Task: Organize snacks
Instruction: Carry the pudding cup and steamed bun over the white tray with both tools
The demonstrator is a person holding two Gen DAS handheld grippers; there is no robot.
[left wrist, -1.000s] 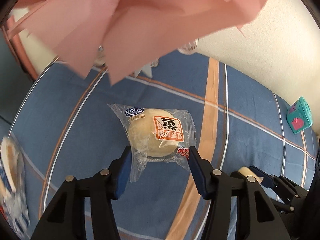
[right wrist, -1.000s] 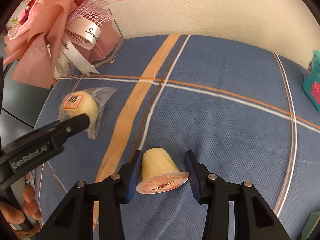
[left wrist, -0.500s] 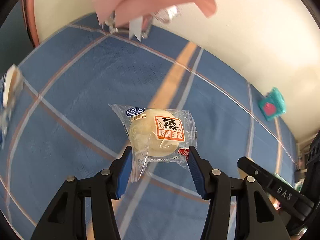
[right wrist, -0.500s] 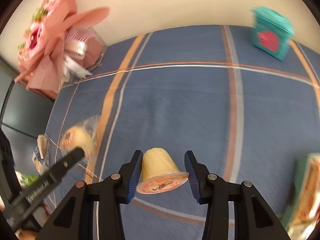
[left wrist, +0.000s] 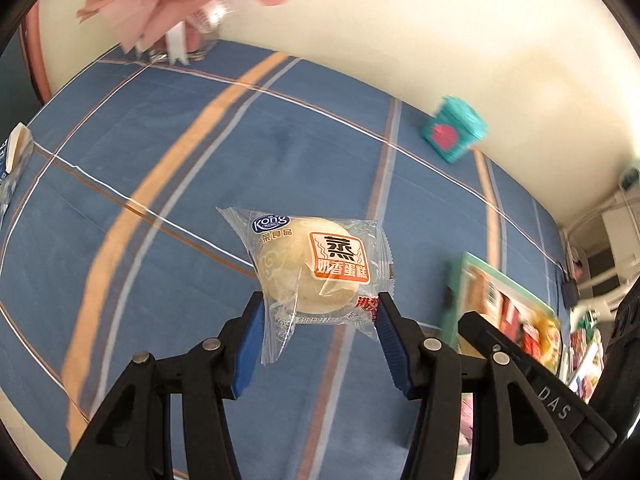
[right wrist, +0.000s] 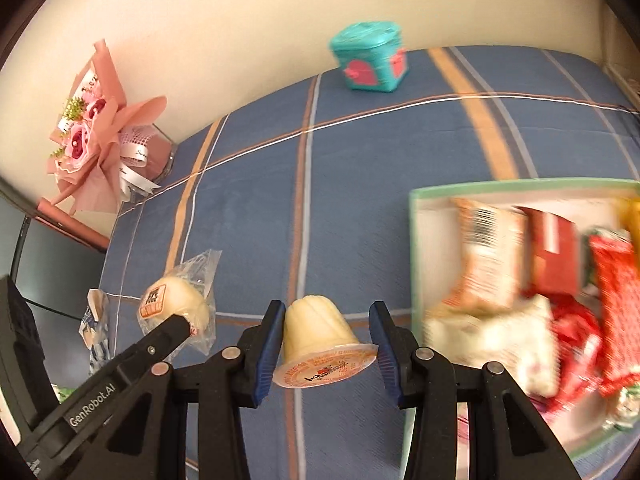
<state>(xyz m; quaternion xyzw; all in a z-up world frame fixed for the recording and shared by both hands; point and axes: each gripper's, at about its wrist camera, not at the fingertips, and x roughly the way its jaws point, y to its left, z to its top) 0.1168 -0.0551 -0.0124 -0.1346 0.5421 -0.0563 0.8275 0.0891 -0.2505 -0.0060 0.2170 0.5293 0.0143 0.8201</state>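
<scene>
Desk [right wrist: 360, 168], blue plaid cloth over it, carries everything. Pink paper bouquet [right wrist: 96, 136] at the far left corner against the wall; teal gift box [right wrist: 370, 58] at the far edge.

Snack tray [right wrist: 416, 240], pale green rim, sits at right, already crowded with blurred wrappers in red, orange and white. Looks like the destination for both held items; free space appears tight, so placement will want care.

One more wrapped snack [right wrist: 94, 320] lies loose at the desk's left edge, beside the left claw's load as seen from the right wrist.

Left claw [left wrist: 320, 320]: clamped on the steamed cake packet [left wrist: 316, 268], held clear above the cloth. Blue pads press the film at the packet's near end, either side of the bun. Judged light, soft, squashable; the clear wrapper is slick and crinkly, with loose sealed ends. Best held across the bun's body with light pressure, since film alone could slide out.

Right claw [right wrist: 326, 344]: clamped on the jelly cup [right wrist: 316, 340], lid facing the camera, fluted dome pointing away. Held above the desk, just left of the tray. Judged light, thin stiff plastic, smooth and tapered. The taper invites slipping towards the narrow end; the rim under the lid flange is the surest purchase. Foil lid probably punctures easily.
</scene>
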